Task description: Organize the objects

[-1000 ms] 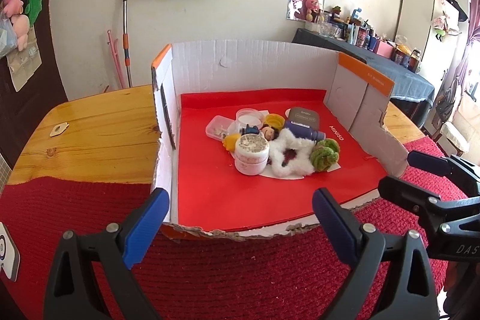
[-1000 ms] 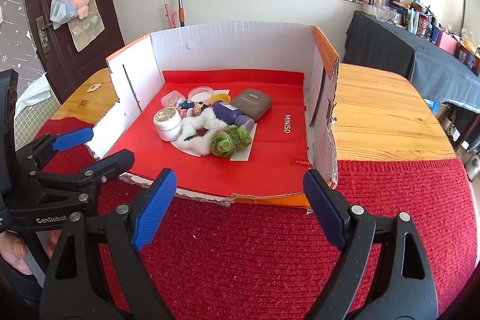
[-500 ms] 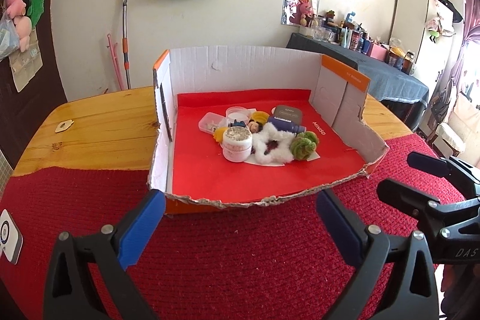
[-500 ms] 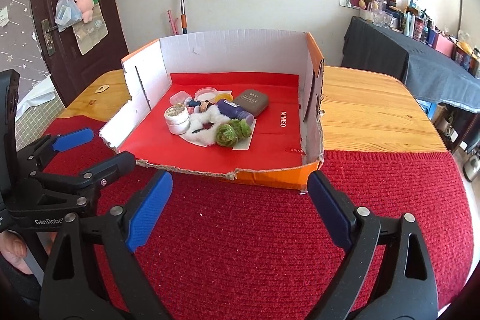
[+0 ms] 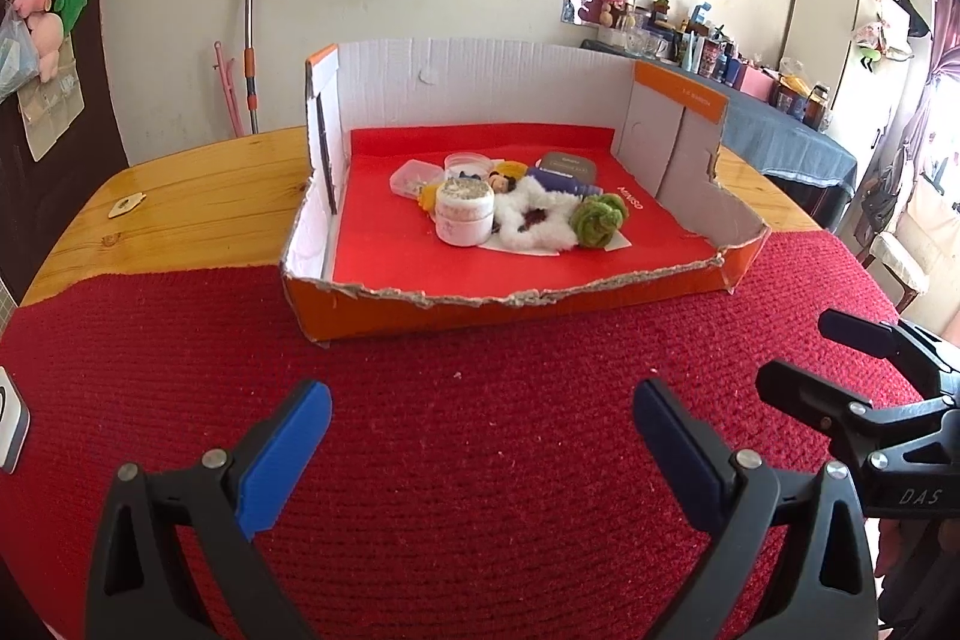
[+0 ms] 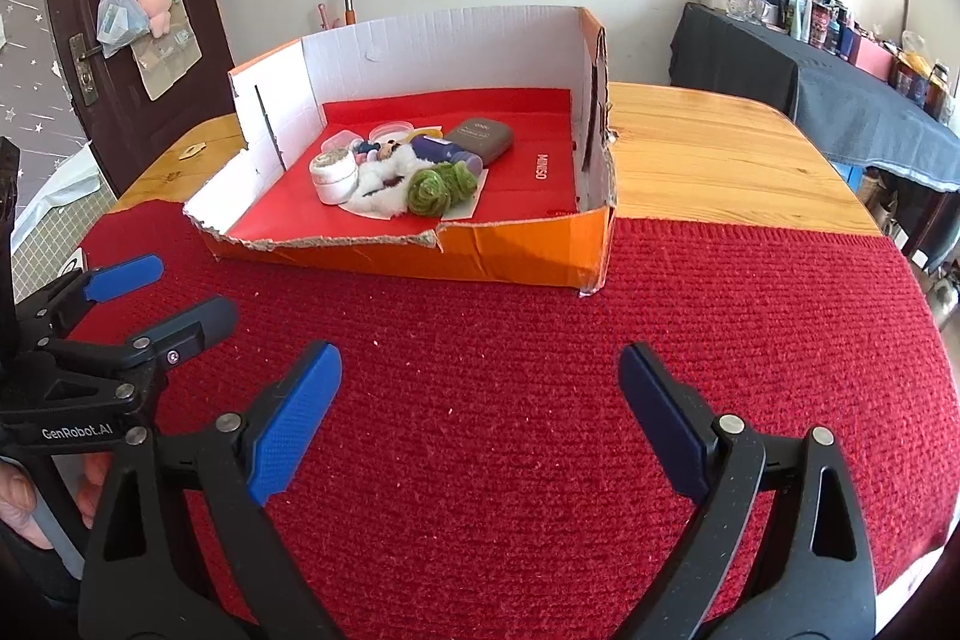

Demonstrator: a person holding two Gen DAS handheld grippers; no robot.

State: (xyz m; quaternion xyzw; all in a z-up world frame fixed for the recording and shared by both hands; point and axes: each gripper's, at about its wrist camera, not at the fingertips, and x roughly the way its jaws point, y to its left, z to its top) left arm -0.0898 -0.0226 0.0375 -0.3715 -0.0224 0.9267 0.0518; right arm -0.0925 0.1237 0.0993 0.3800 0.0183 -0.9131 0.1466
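Both grippers withdrew; cardboard box (image 5: 510, 301) (torn front facing them) lies crosswise.

"MINISO" on red liner (image 6: 543, 172); "GenRobot.AI" on left gripper (image 6: 123, 307); "DAS" on right gripper (image 5: 840, 349).

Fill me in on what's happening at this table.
A person holds two claws over the red mat, short of the torn cardboard box. The left claw is open and empty; the right claw is opening its jaws with nothing between them. Inside the box, a white jar, a white fluffy scrunchie, a green scrunchie and other small items sit piled together, none gripped.
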